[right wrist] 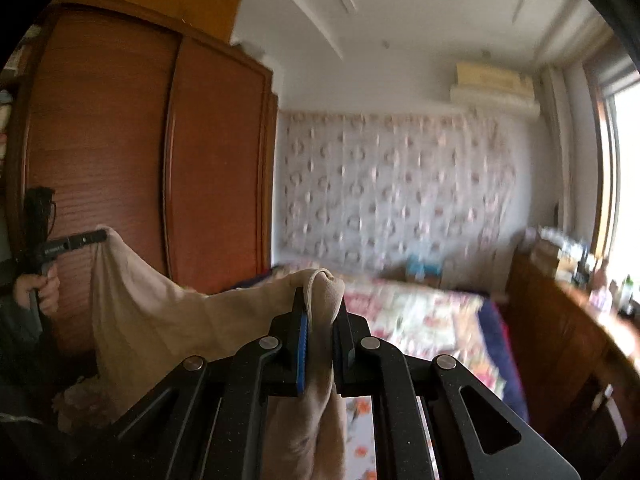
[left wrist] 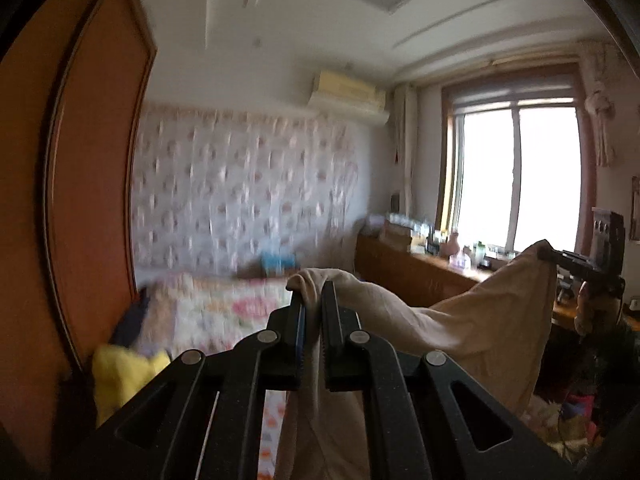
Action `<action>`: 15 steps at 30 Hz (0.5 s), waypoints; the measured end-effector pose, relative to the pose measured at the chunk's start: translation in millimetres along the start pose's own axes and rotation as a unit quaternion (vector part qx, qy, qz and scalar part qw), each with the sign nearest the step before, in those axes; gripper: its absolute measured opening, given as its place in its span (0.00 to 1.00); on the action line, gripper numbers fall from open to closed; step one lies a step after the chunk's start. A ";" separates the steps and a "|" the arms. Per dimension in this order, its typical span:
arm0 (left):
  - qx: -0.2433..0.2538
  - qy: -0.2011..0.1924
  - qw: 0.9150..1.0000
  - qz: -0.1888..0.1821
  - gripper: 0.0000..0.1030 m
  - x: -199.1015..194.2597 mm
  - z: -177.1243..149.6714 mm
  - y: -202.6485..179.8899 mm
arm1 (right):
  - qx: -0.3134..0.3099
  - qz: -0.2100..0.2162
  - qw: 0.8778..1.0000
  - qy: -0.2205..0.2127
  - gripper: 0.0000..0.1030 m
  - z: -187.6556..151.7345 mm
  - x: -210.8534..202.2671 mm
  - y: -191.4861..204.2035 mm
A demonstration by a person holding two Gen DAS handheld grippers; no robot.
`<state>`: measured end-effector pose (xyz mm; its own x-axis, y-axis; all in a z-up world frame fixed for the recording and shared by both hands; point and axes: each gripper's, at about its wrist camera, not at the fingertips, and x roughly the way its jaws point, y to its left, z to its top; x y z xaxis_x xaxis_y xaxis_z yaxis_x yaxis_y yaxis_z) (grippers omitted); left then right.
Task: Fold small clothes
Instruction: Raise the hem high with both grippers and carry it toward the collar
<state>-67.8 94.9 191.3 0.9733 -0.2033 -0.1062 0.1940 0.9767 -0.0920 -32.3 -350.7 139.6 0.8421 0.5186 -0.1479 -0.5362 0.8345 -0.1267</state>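
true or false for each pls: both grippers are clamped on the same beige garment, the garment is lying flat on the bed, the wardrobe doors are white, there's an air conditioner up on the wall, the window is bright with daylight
1. Both grippers are clamped on the same beige garment. True: the left gripper and the right gripper each pinch an edge of the beige garment.
2. The garment lies flat on the bed. False: it hangs in the air between the grippers, above the bed.
3. The wardrobe doors are white. False: the wardrobe is reddish-brown wood.
4. An air conditioner sits high on the wall. True: the air conditioner is near the ceiling.
5. The window is bright with daylight. True: the window glows white.
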 end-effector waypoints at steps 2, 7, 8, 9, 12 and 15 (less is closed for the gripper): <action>0.016 -0.026 0.999 0.011 0.07 -8.6 25.1 3.5 | -0.023 -0.011 0.999 -0.022 0.09 22.7 -10.3 6.5; 0.049 -0.074 0.995 0.049 0.07 -28.4 73.4 4.4 | -0.054 -0.029 0.996 -0.065 0.09 72.1 -33.2 14.0; 0.051 -0.081 0.994 0.057 0.07 -31.5 79.1 6.8 | -0.062 -0.037 0.995 -0.072 0.09 83.6 -38.4 15.1; 0.053 -0.086 0.993 0.064 0.07 -33.0 85.2 9.2 | -0.066 -0.038 0.994 -0.075 0.09 89.9 -39.7 16.5; 0.058 -0.100 0.990 0.084 0.07 -39.3 98.0 19.0 | -0.083 -0.049 0.992 -0.087 0.09 109.9 -47.0 20.9; 0.059 -0.106 0.988 0.091 0.07 -44.4 94.7 24.7 | -0.092 -0.058 0.990 -0.088 0.09 113.5 -51.1 22.5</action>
<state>-94.7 134.7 287.5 0.9947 -0.0160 0.1014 0.0133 0.9995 0.0270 -80.8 -337.3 255.6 0.8868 0.4596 0.0495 -0.4233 0.8504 -0.3123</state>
